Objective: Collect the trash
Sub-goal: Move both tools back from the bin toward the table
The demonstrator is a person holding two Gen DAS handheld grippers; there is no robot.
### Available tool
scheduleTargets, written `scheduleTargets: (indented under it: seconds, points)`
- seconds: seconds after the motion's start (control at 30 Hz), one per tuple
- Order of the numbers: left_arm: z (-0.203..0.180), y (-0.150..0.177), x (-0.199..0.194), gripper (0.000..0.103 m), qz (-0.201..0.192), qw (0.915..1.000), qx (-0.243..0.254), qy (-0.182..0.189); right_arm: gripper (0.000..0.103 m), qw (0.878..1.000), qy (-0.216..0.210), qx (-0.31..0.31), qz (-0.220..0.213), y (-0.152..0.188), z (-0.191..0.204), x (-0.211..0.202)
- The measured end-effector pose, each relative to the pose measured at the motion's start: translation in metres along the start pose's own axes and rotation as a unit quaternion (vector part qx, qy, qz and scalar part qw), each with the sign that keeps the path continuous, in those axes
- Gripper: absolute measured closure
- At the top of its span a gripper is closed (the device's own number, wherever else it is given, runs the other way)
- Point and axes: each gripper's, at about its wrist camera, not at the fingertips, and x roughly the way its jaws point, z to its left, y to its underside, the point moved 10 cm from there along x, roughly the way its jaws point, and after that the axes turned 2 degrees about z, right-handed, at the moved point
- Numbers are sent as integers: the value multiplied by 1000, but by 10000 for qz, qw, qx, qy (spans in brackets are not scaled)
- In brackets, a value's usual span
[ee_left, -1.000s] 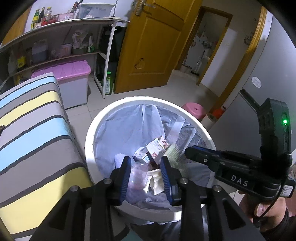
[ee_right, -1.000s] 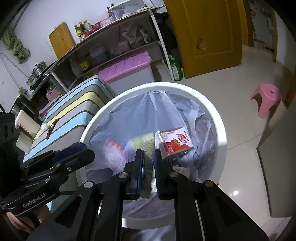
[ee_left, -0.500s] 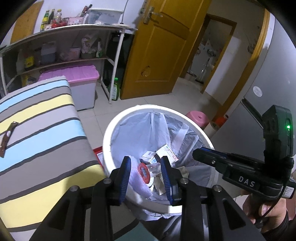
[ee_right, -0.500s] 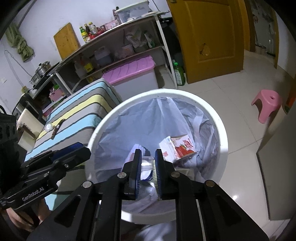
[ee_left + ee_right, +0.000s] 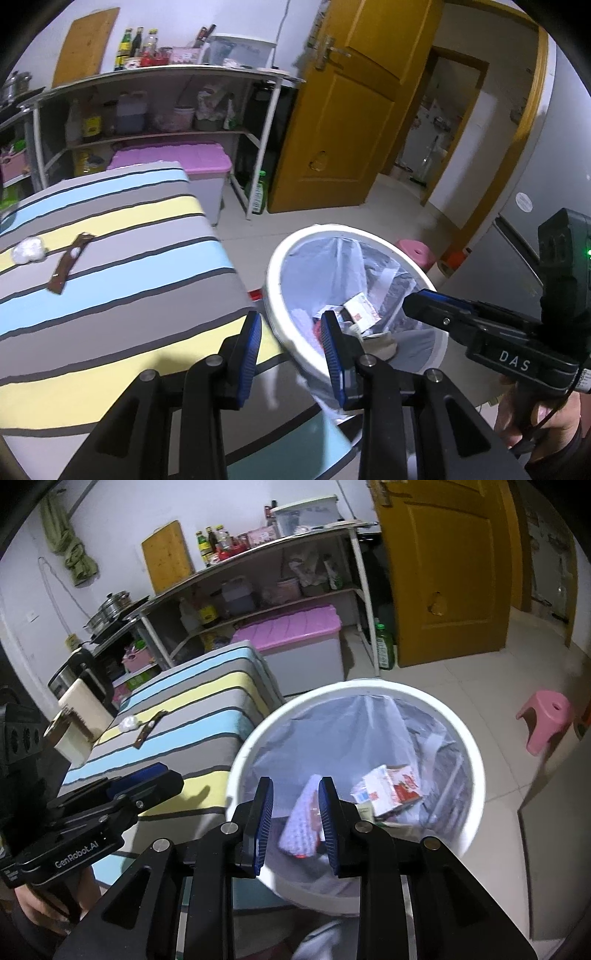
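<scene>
Striped tabletop [image 5: 110, 295] fills the left half of the left wrist view, with the white trash bin [image 5: 275, 295] standing just beside its right edge, lower centre of the frame. Bin contents, in the right wrist view, include a red-and-white carton [image 5: 391, 788] and a pale wrapper [image 5: 301, 819] resting on the plastic liner. Two pieces of trash remain on the tabletop at mid-left of the left wrist view: a brown strip wrapper [image 5: 70, 262], its long axis running from upper right to lower left, and a white crumpled wad [image 5: 28, 250] just beside its upper end. Left claw [image 5: 291, 347] is released and empty, jaws parted over the tabletop's corner and the bin rim. Right claw [image 5: 295, 816] is likewise released; its jaws have just been opening, and nothing sits between them, the dropped items lying below in the bin. Remaining trash lies up and to the left of both claws. By position, the left claw appears the nearer; a grasp across the strip's narrow width would likely suit.
</scene>
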Motion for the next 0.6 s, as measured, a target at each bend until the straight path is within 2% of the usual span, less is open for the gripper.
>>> scheduleTargets:
  seconds: [0.6]
  points:
    - [71, 17, -56, 70, -316, 9963, -522, -600, 77, 9958, -470, -754, 202, 5, 87, 19]
